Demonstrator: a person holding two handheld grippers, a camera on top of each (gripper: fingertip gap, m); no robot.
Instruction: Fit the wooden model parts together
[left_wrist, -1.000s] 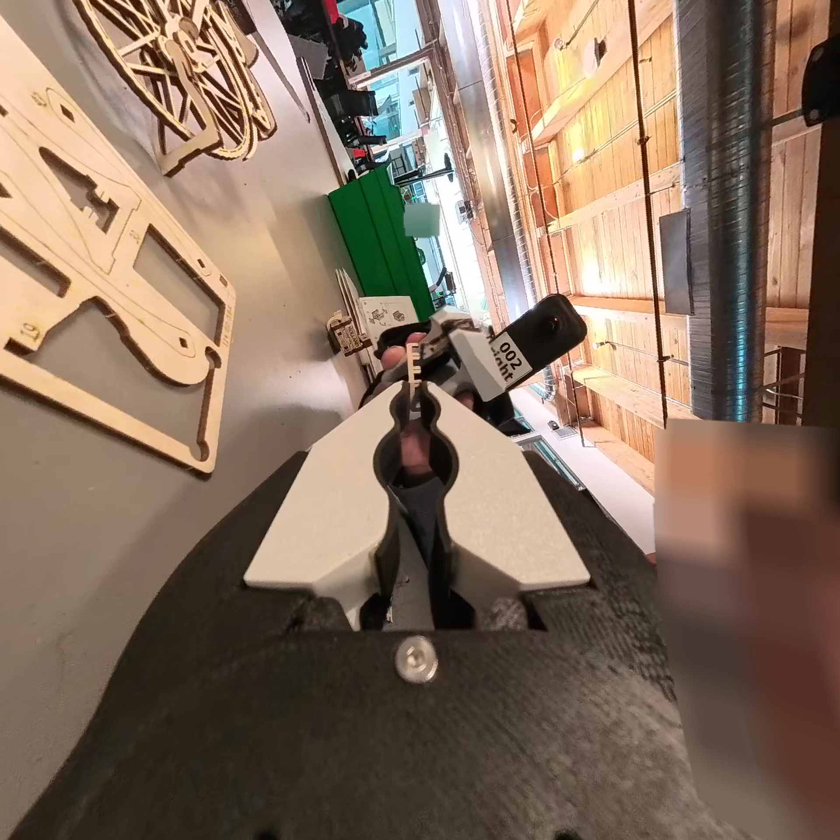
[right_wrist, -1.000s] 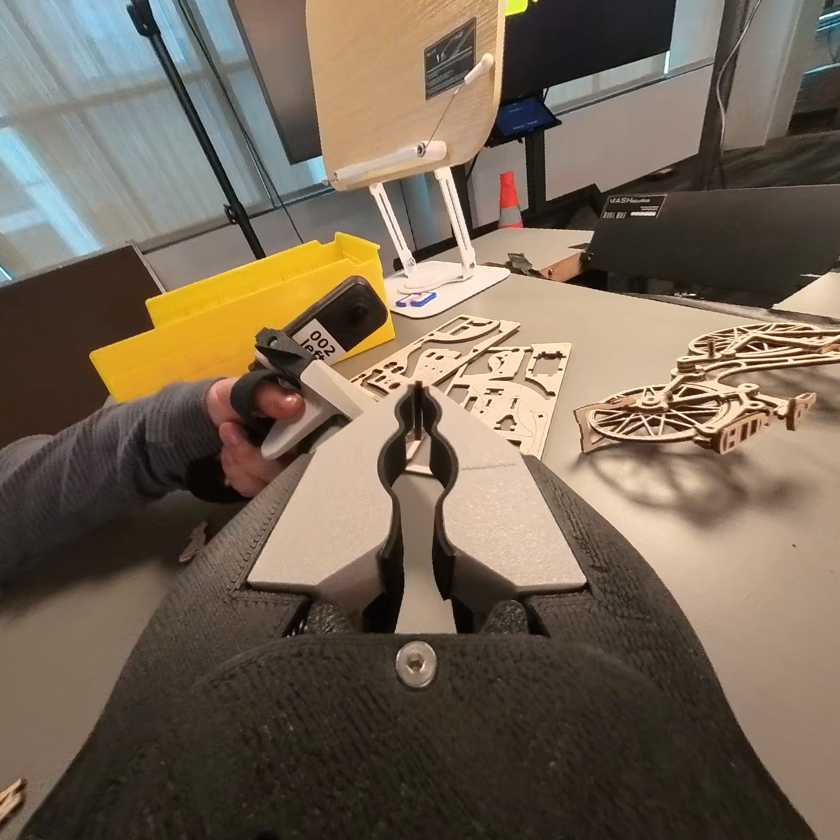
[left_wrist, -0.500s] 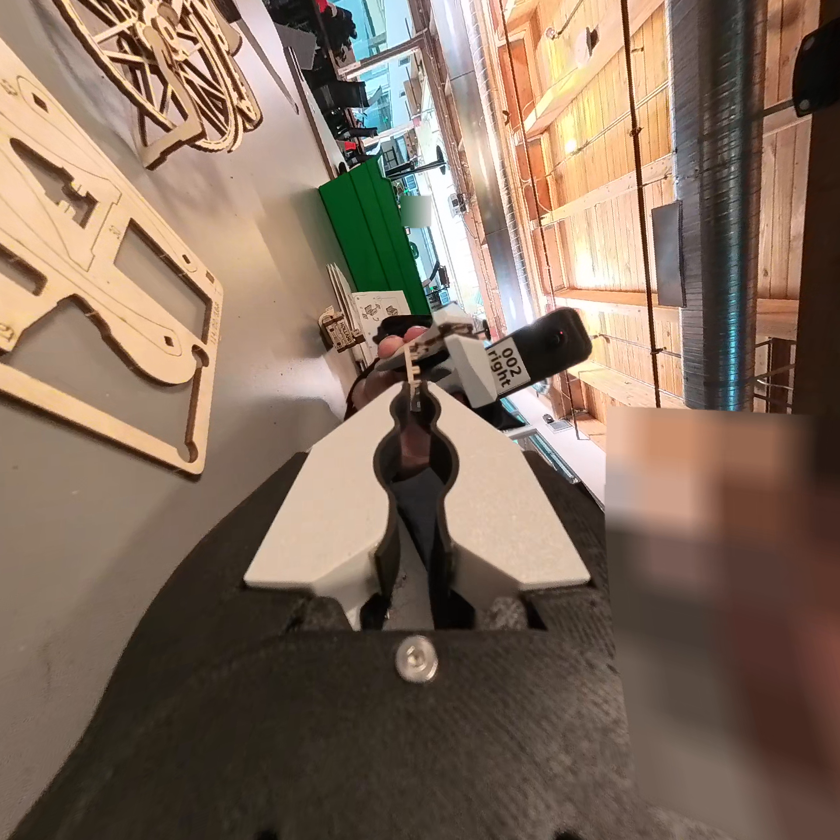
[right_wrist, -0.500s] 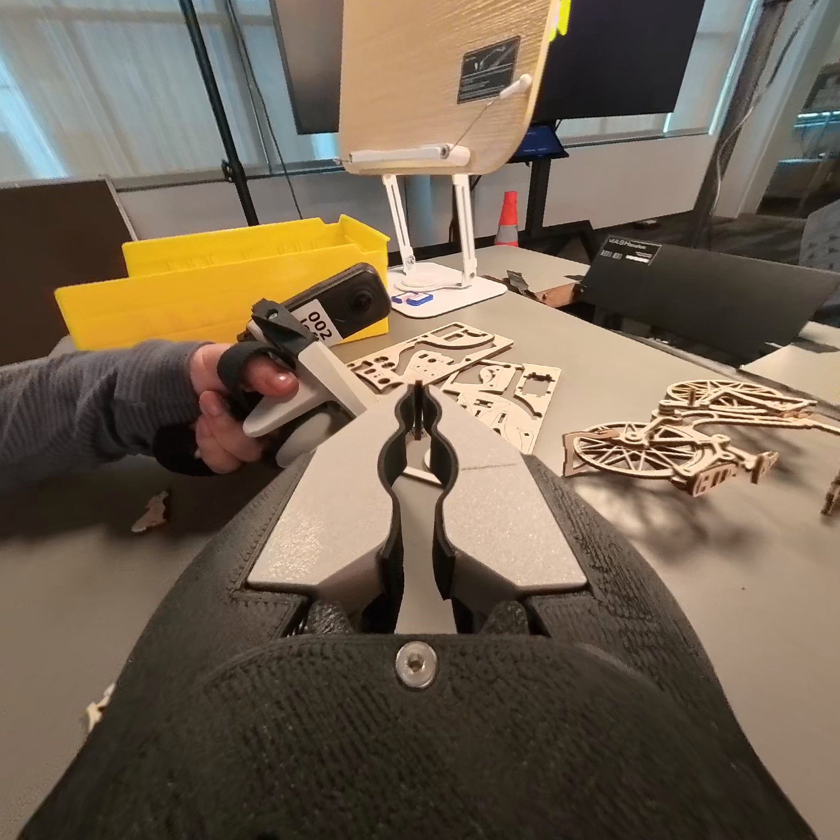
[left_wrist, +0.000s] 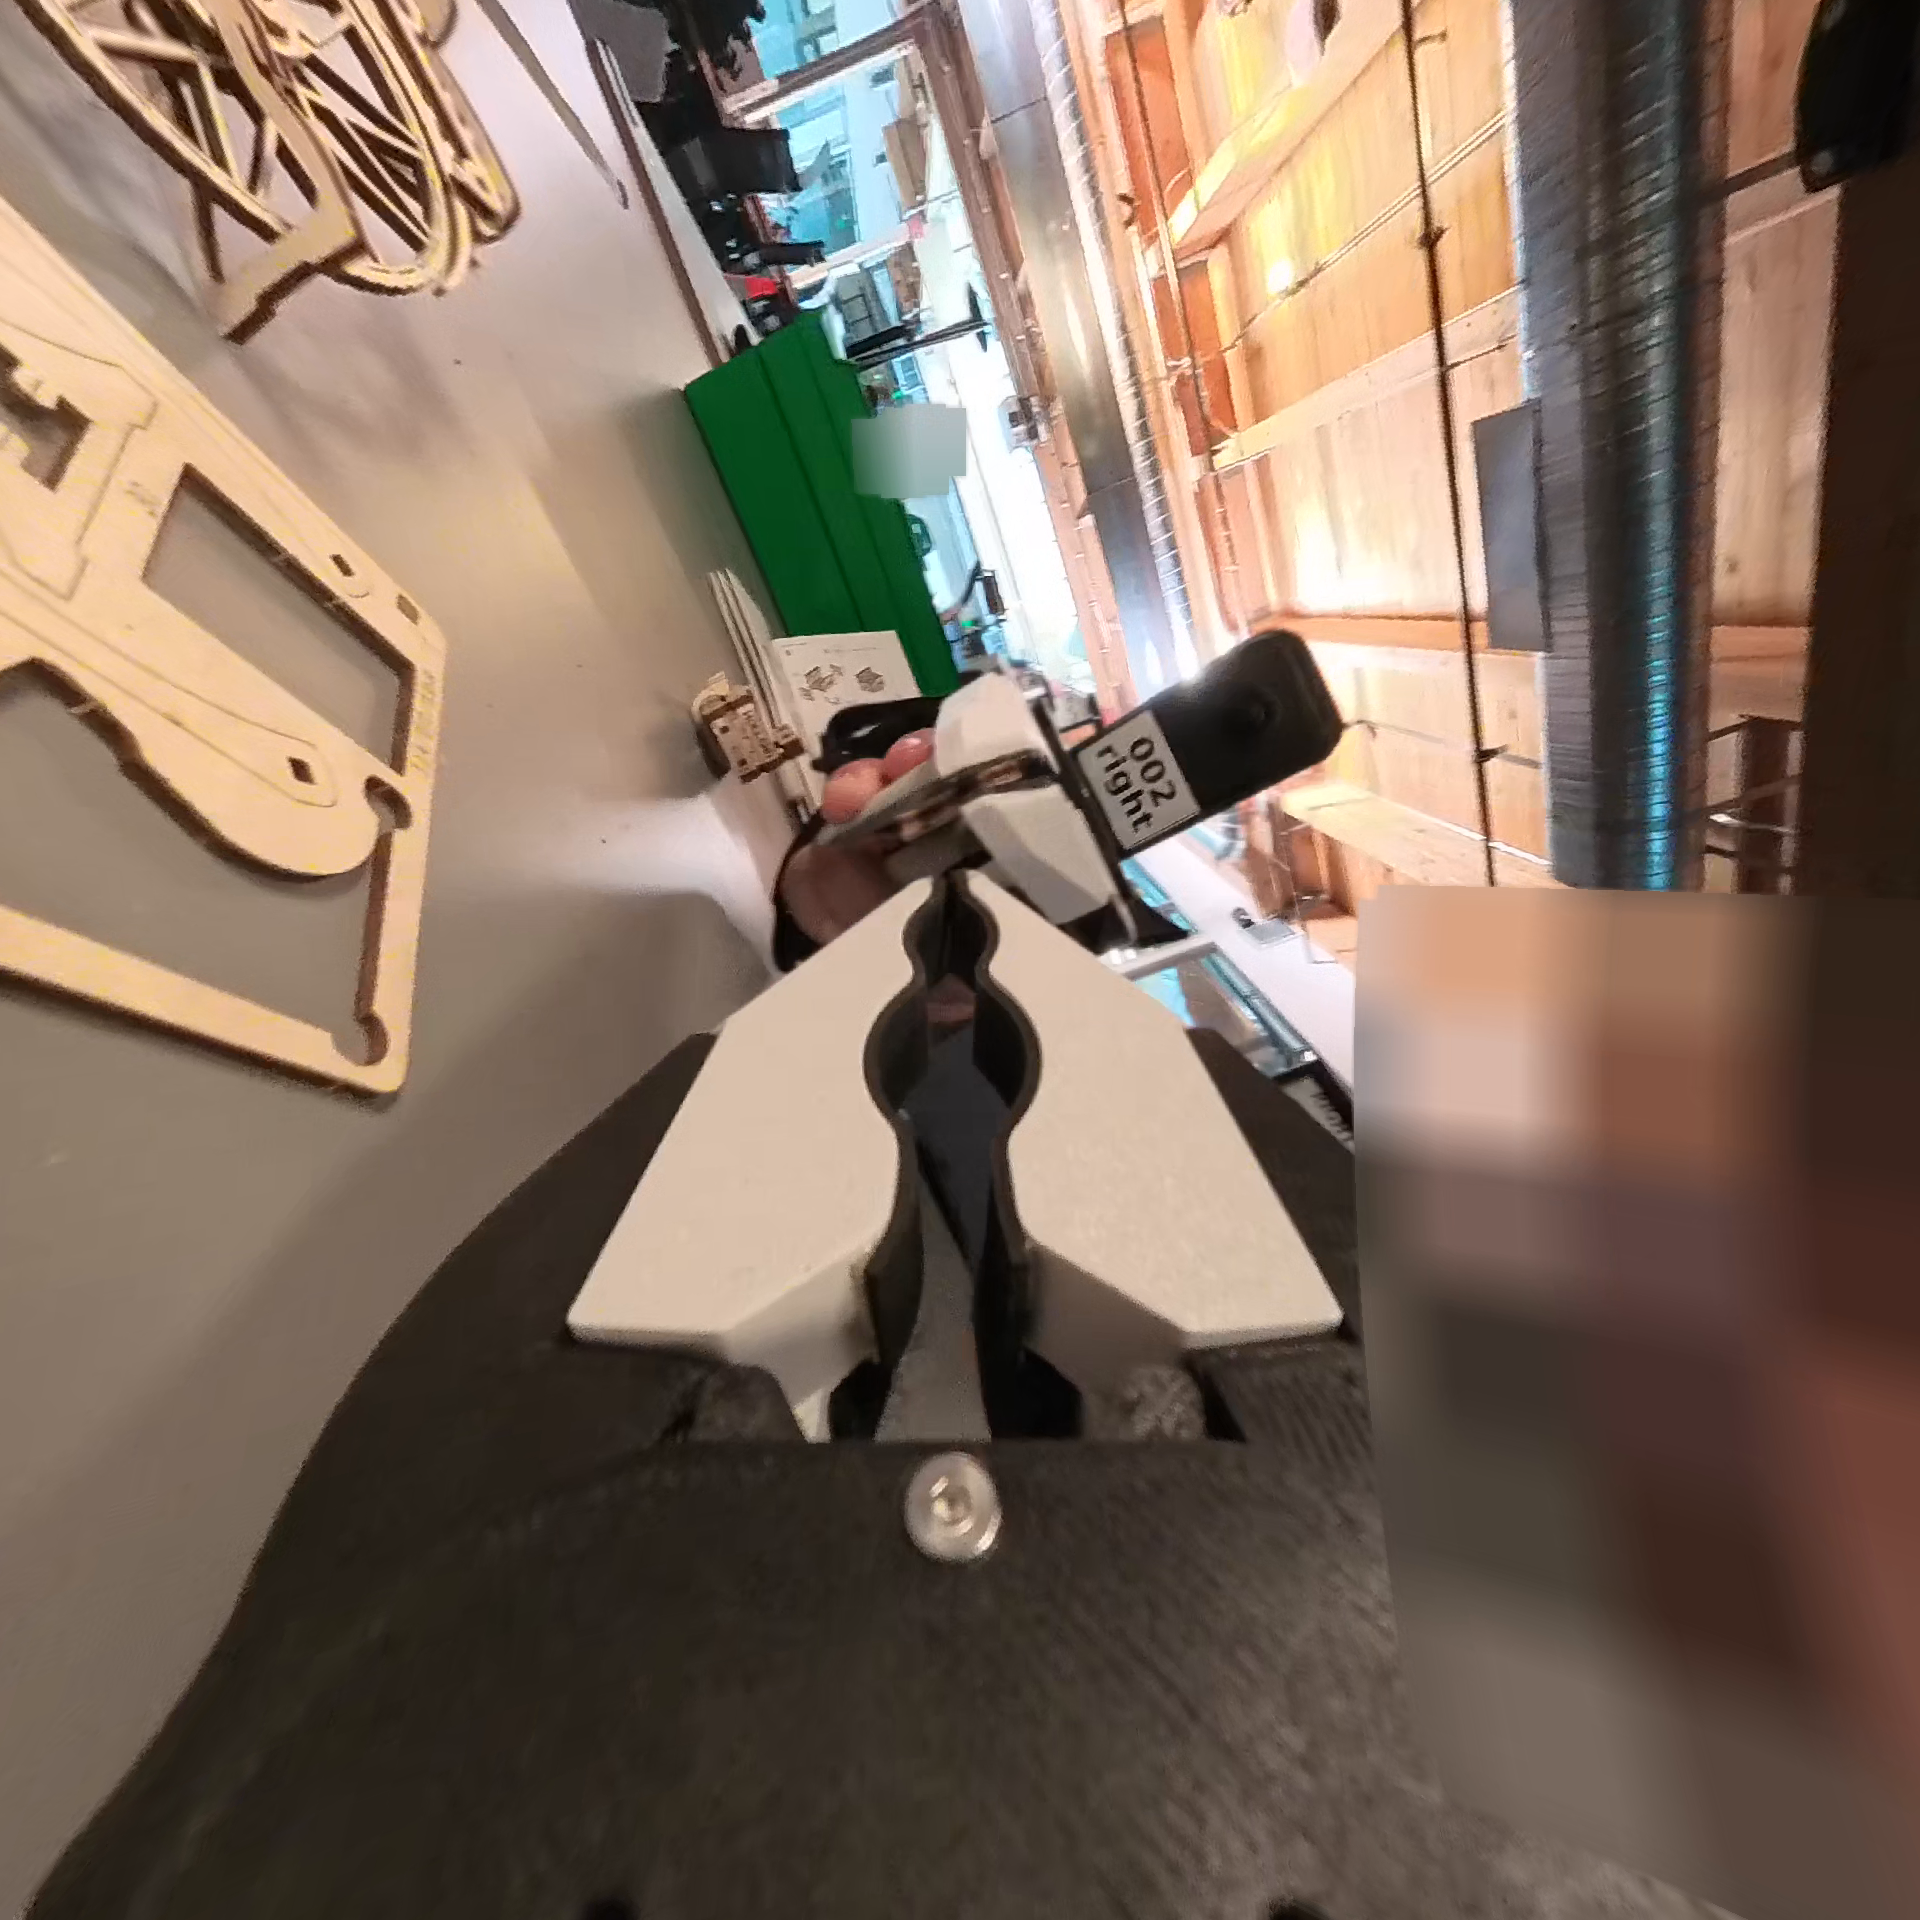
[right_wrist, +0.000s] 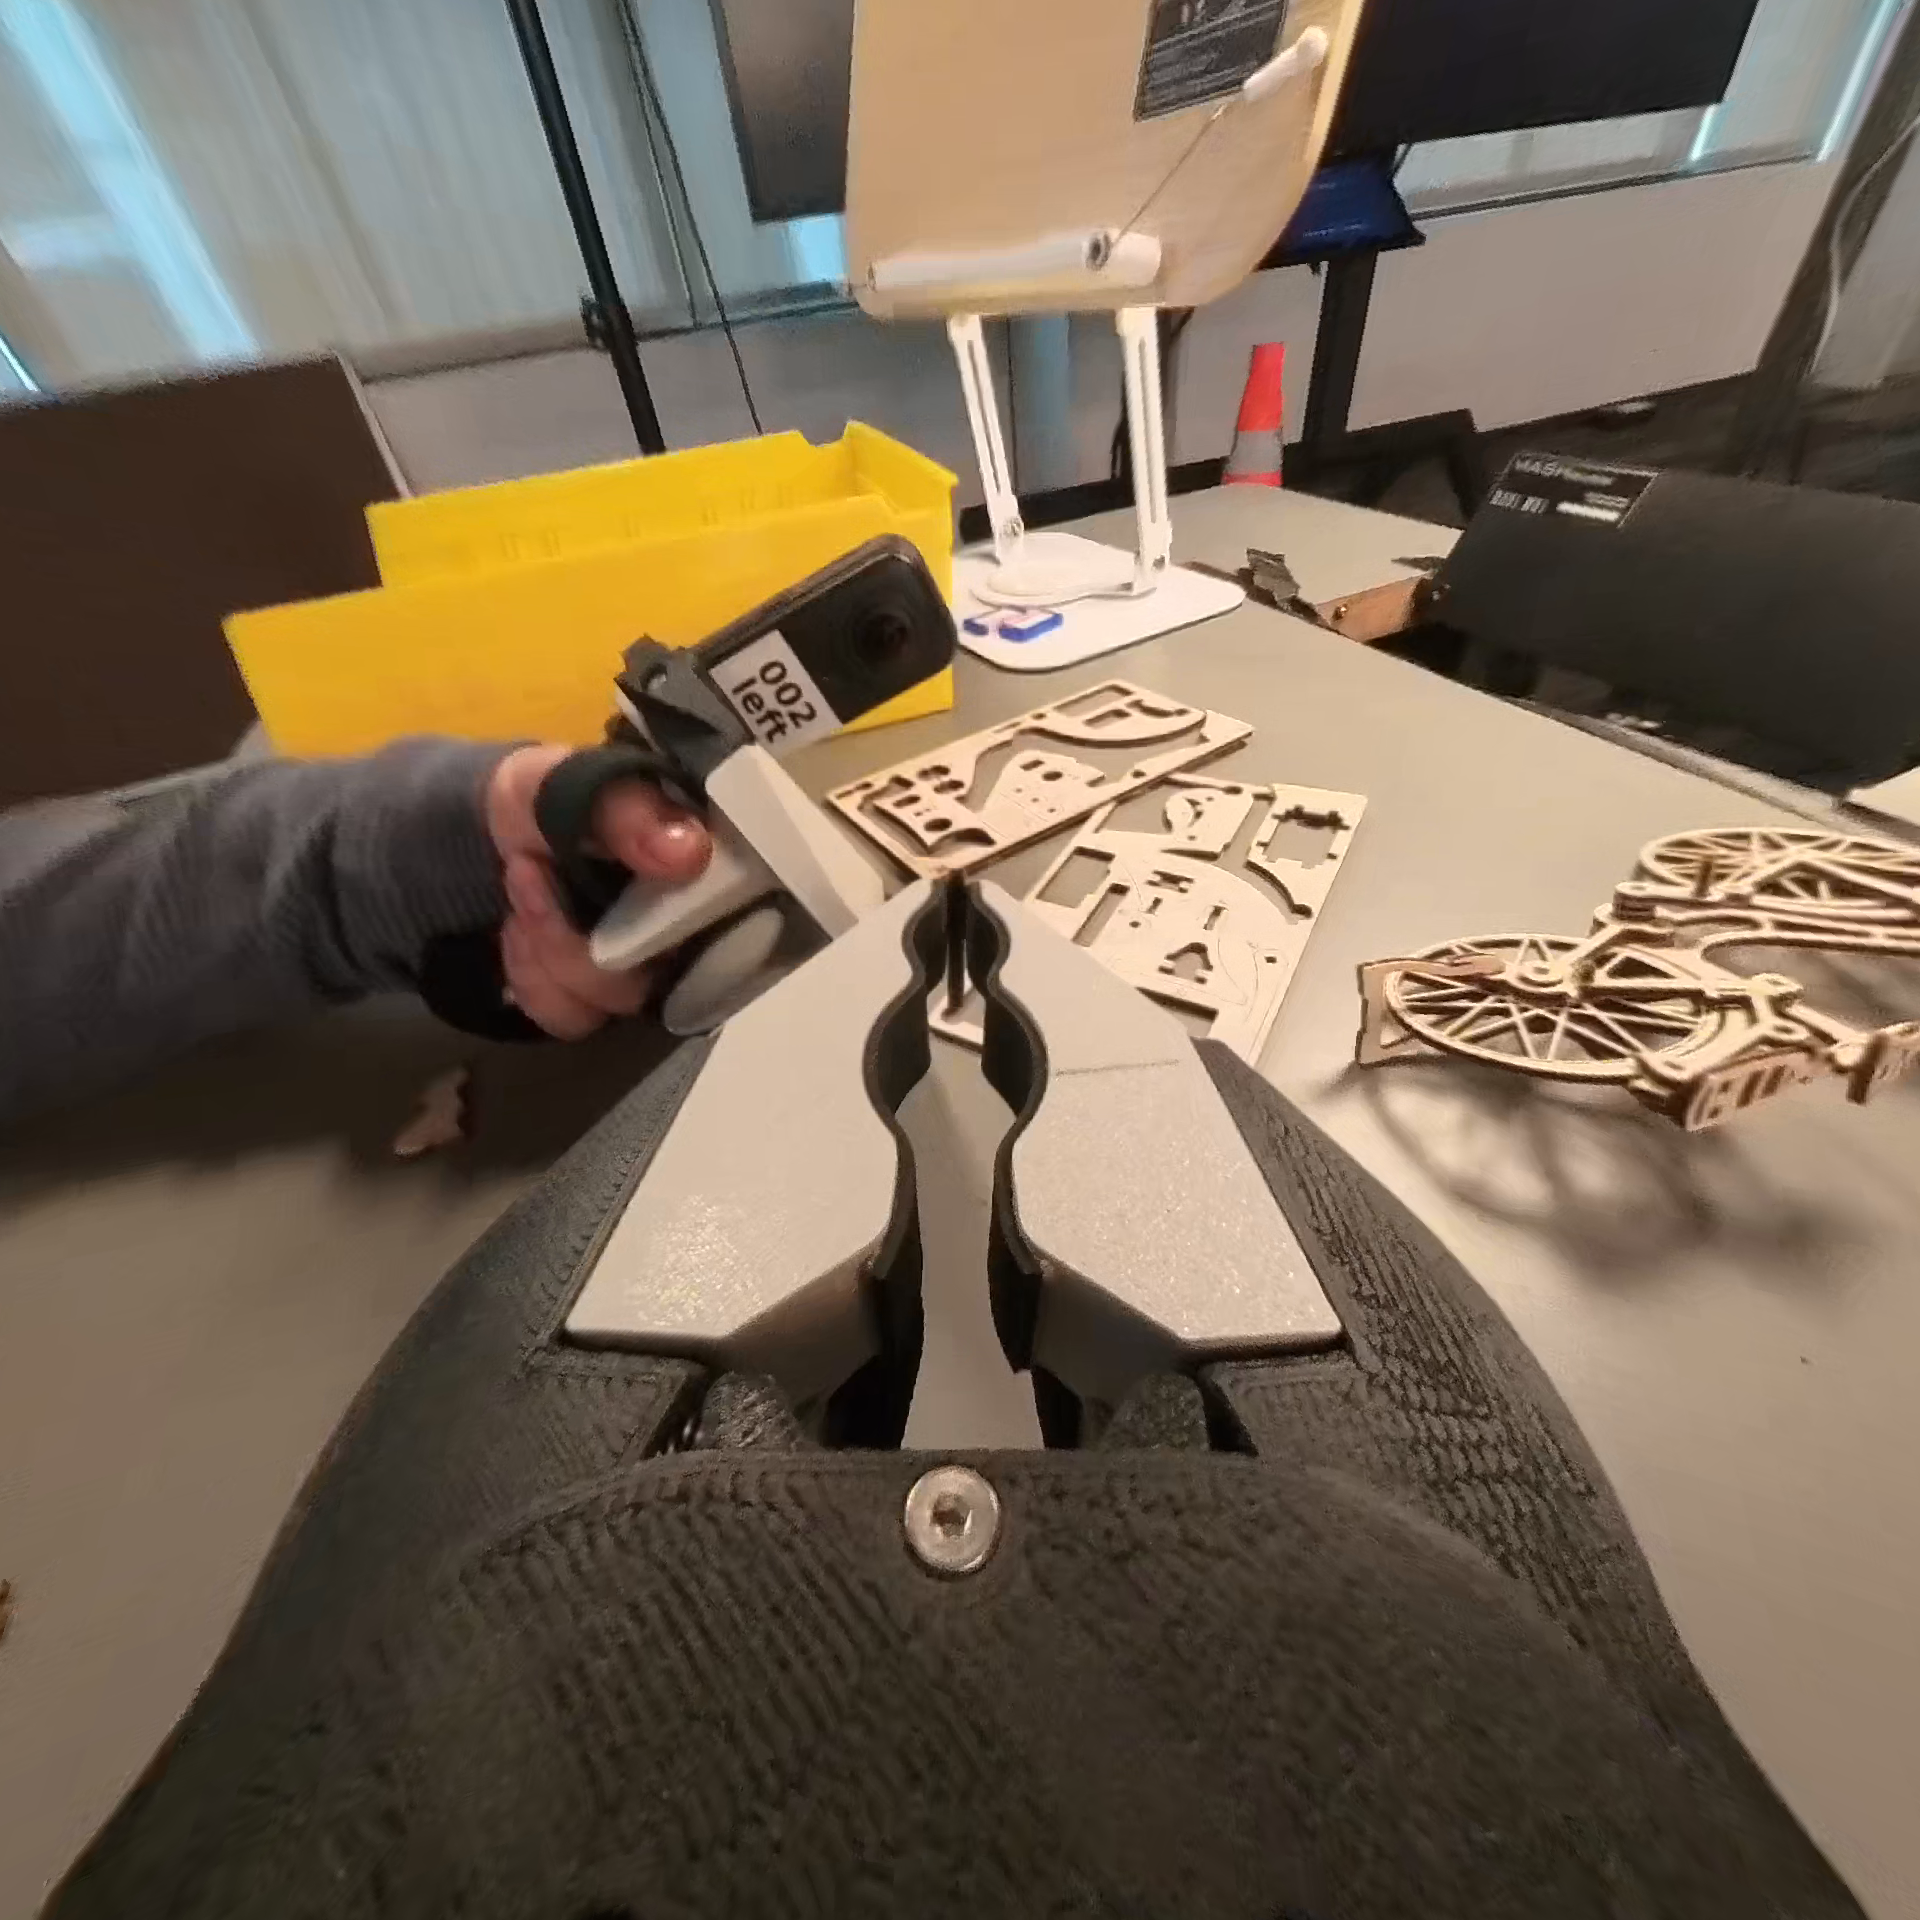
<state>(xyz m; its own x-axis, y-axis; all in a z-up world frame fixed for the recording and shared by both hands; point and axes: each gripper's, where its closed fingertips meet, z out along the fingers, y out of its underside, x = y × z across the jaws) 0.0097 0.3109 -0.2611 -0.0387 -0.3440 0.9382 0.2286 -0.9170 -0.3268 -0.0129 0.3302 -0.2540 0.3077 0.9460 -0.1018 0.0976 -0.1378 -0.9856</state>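
In the left wrist view my left gripper (left_wrist: 951, 896) is shut; a thin wooden part (left_wrist: 948, 920) shows edge-on between its tips. Just beyond it the right gripper (left_wrist: 997, 821), held in a hand, is shut on a flat wooden part (left_wrist: 920, 826) that nearly meets my left tips. In the right wrist view my right gripper (right_wrist: 953, 891) is shut on a thin part (right_wrist: 954, 935) seen edge-on. The left gripper (right_wrist: 790, 862), held in a sleeved hand, comes in from the left; its tips are hidden behind my right finger.
On the grey table (right_wrist: 1507, 790) lie two punched wooden sheets (right_wrist: 1039, 769) (right_wrist: 1195, 904) and a wooden bicycle model (right_wrist: 1621, 966). A yellow bin (right_wrist: 582, 613), a white stand (right_wrist: 1070, 582) and a black case (right_wrist: 1714, 623) stand behind. A small wooden piece (left_wrist: 743, 732) sits by a green bin (left_wrist: 821, 499). The grippers are tip to tip, or close to it.
The two grippers have come closer together; the right gripper's flat part now sits right at the left gripper's tips. Both stay shut.
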